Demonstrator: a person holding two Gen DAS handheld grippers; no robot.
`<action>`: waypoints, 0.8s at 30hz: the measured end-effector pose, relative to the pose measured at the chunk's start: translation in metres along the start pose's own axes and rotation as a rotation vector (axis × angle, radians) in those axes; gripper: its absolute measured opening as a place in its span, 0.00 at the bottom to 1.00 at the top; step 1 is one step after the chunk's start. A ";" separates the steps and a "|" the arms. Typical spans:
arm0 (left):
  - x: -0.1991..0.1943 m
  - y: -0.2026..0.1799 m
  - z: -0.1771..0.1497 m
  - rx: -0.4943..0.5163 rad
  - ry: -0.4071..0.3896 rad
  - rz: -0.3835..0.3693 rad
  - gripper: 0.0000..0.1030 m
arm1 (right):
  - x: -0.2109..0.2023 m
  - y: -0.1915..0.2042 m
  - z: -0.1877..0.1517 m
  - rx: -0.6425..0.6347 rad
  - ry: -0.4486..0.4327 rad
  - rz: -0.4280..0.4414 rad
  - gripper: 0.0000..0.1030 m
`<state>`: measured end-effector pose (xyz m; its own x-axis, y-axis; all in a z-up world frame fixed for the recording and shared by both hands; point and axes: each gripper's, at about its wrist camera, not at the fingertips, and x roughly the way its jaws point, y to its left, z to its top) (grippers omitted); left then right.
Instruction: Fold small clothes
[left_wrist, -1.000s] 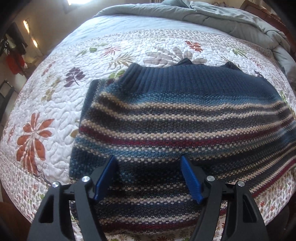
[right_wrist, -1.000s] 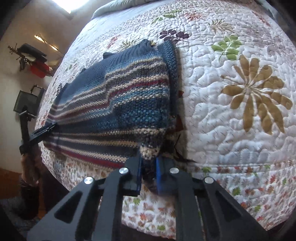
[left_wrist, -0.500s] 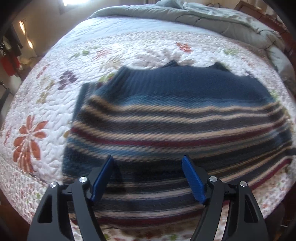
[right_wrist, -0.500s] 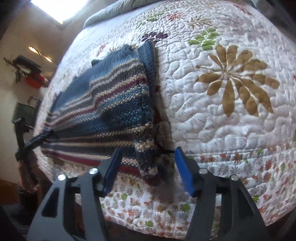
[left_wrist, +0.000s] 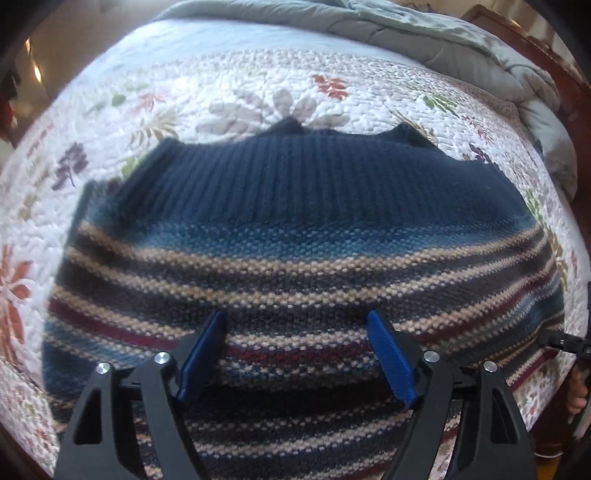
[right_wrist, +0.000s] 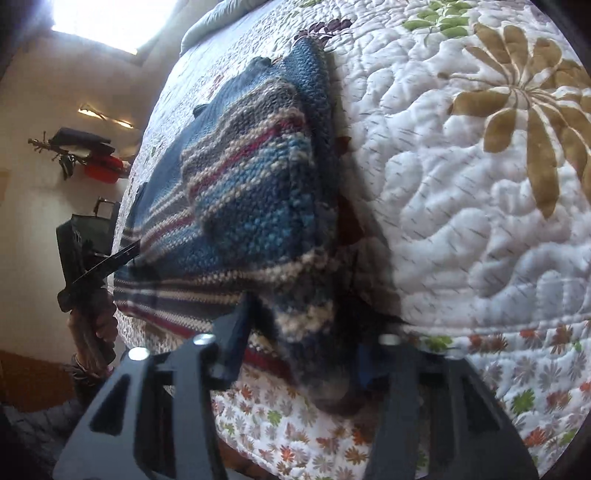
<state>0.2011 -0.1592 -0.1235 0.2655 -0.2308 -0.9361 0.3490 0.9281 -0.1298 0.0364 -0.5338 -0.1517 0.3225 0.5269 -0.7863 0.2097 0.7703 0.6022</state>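
A navy knit sweater (left_wrist: 295, 236) with tan, red and blue stripes lies spread on the flowered quilt (left_wrist: 258, 85), its near edge hanging over the bed's side. My left gripper (left_wrist: 295, 354) is open and empty, low over the striped part. My right gripper (right_wrist: 306, 332) is open at the sweater's (right_wrist: 251, 192) right-hand corner; the folded corner sits between its jaws, not clamped. The left gripper shows at the far left of the right wrist view (right_wrist: 99, 266).
A grey-green duvet (left_wrist: 424, 33) is bunched at the head of the bed. A wooden bed frame (left_wrist: 524, 40) runs along the right. The quilt (right_wrist: 461, 166) stretches bare to the right of the sweater. A wall shelf with dark and red items (right_wrist: 88, 155) is at the left.
My right gripper has opened and let go of the sweater's corner, which stays between its jaws. My left gripper stayed open and moved closer over the sweater.
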 end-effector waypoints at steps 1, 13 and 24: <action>0.001 -0.002 -0.001 0.012 0.004 0.008 0.79 | 0.000 -0.001 0.000 0.016 0.004 0.033 0.22; 0.014 -0.003 0.000 0.026 0.023 -0.008 0.84 | -0.007 0.018 0.002 0.162 0.015 -0.086 0.19; -0.053 0.053 -0.025 -0.051 -0.077 0.030 0.81 | -0.060 0.118 0.016 0.075 -0.122 -0.026 0.18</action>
<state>0.1830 -0.0903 -0.0887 0.3442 -0.2223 -0.9122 0.2937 0.9483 -0.1203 0.0565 -0.4802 -0.0315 0.4254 0.4561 -0.7817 0.2860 0.7517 0.5943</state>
